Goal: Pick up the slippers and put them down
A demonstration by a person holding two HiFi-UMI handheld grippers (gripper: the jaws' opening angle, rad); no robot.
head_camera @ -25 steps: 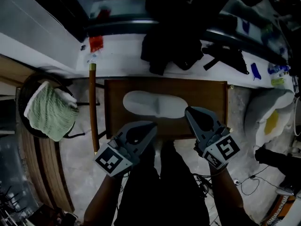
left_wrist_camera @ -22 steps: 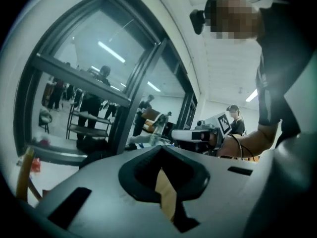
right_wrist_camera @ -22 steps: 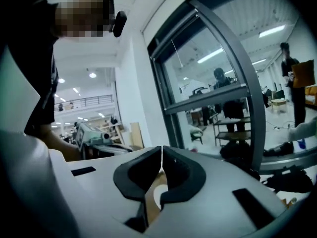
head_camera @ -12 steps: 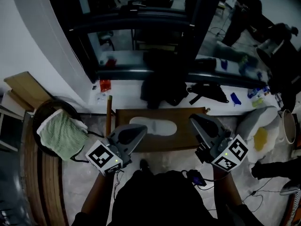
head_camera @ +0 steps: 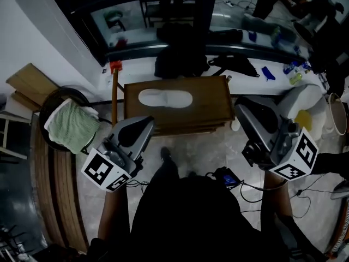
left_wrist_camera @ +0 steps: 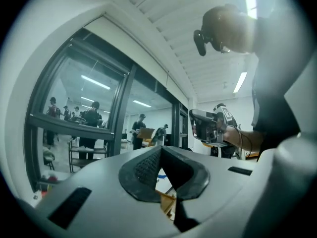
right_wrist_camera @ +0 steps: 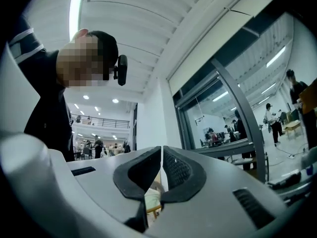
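Lifting away from the table (head_camera: 212,100), left gripper (head_camera: 143,126) and right gripper (head_camera: 244,108) had jaws together, empty; slippers (head_camera: 164,98) stayed down, likely done.

The left forearm (head_camera: 113,209) and right forearm (head_camera: 274,201) reach forward on either side of the body. The left gripper (head_camera: 144,125) points ahead, jaws together and empty. The right gripper (head_camera: 243,107) sits wider out, jaws likewise closed on nothing
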